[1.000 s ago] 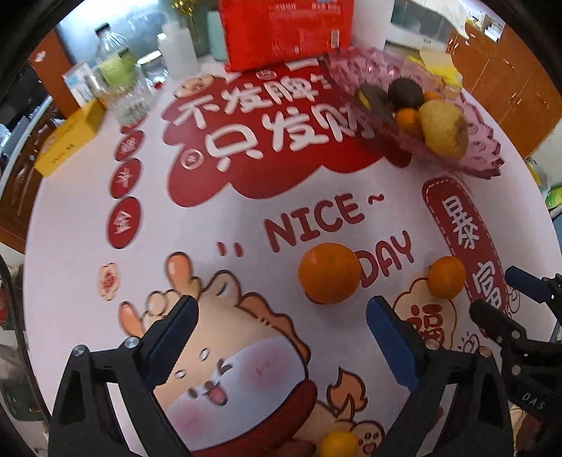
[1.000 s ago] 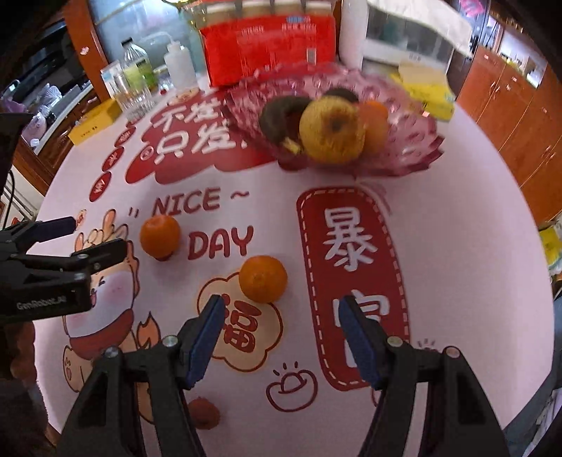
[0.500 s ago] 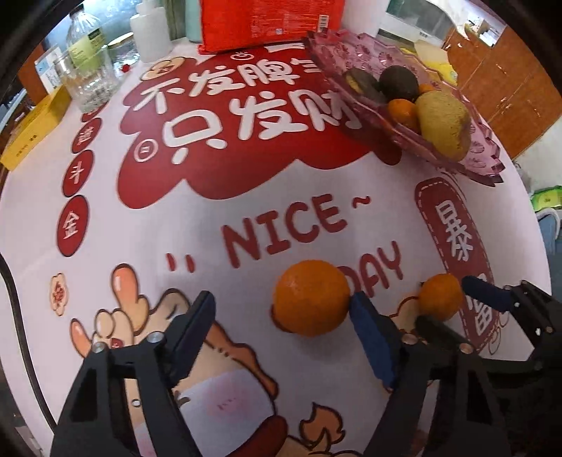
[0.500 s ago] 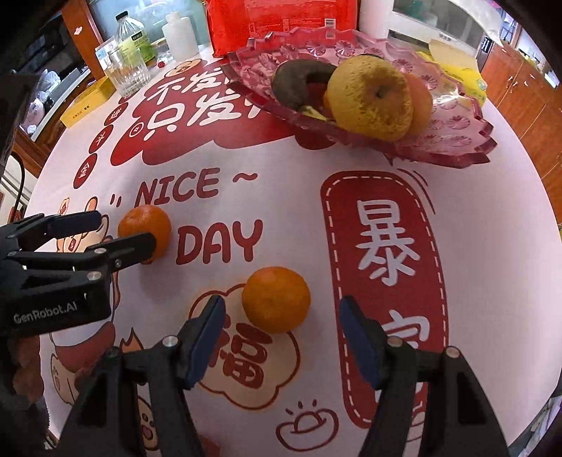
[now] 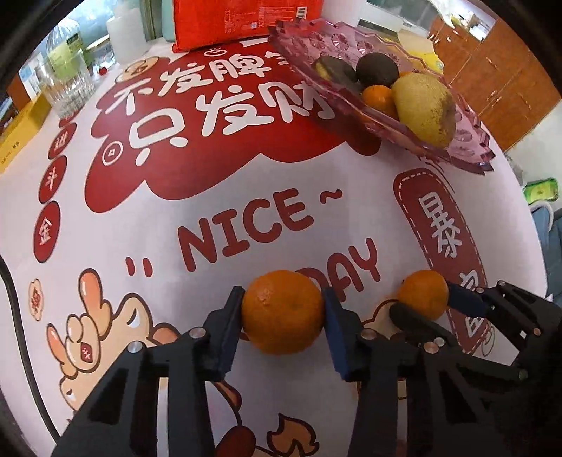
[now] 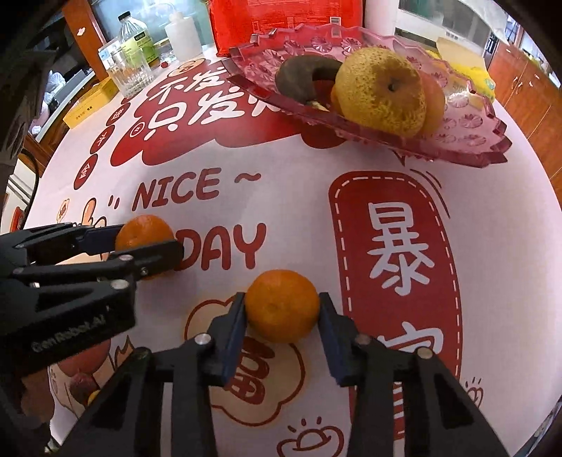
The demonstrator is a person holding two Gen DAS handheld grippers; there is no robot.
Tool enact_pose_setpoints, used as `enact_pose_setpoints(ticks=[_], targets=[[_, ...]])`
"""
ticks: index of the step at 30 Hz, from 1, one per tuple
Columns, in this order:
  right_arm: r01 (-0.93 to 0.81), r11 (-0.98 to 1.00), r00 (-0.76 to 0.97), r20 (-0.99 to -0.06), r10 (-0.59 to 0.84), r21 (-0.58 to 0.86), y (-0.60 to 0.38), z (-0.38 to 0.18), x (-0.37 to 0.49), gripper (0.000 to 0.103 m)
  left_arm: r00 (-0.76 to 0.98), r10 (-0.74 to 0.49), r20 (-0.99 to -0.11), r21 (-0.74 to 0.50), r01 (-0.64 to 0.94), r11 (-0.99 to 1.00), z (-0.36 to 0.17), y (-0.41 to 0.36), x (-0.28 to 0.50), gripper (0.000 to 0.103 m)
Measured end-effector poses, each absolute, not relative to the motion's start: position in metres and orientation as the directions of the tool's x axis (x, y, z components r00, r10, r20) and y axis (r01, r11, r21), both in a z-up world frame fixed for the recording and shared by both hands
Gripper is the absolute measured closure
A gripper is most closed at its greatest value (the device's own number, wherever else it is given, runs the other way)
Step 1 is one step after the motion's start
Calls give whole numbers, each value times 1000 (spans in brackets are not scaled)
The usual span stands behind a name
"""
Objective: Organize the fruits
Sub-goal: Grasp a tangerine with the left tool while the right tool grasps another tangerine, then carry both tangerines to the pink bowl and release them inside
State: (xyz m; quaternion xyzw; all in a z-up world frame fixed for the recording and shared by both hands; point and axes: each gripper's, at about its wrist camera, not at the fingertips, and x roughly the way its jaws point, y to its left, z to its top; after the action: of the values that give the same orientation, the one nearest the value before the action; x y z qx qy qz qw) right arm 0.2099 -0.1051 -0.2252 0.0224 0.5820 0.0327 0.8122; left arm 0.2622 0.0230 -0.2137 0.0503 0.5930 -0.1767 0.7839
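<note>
At the far left of the printed tablecloth (image 5: 246, 197) a yellow box (image 5: 21, 137) lies at the edge, with a ribbed drinking glass (image 5: 68, 88) and a clear bottle (image 6: 135, 35) beside it and a white squeeze bottle (image 6: 182, 37) a little further right. A red package (image 5: 246, 21) stands at the far edge, behind the big red Chinese lettering.

Near and left of centre, the left gripper (image 5: 282, 314) is closed down to the width of the larger orange (image 5: 282, 311), its 2 blue pads touching the fruit on either side. That orange sits on the cloth just left of the word "DAY".

To its right, the right gripper (image 6: 282, 307) is likewise narrowed onto the smaller orange (image 6: 281, 306), both pads pressed to its flanks. This orange rests on the cloth over the round printed emblem, left of the tall red banner, and the 2 oranges lie near each other but apart.

At the far right stands the pink glass fruit plate (image 6: 467, 140), well apart from both oranges. It holds a speckled yellow pear (image 6: 381, 95), a dark curved fruit (image 6: 298, 79), a dark round fruit (image 5: 377, 68) and a small orange fruit (image 5: 376, 98).
</note>
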Motion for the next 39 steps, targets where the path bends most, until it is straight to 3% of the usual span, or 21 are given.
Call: enact_pose_setpoints(ticks=[10,22,33,39], targets=[[-8,994,351,-931,104,108,-111,-198,188,64,288,-193,-938,-87,341,936,-175,27,231,62],[-76,991,457,-880,131,108,-114,-138,147,64,393,-273,-878,-126,360,924,-92,14,188,62],[-91,985,558,-812,171,145,-175,-50,136,65,505,-315,-804,-151,338,929,-5,-13,175,62],[-92,992,668,-734,126,87,-220,18,147,65,594,-286,-752,-89,338,937,44,-37,183,62]])
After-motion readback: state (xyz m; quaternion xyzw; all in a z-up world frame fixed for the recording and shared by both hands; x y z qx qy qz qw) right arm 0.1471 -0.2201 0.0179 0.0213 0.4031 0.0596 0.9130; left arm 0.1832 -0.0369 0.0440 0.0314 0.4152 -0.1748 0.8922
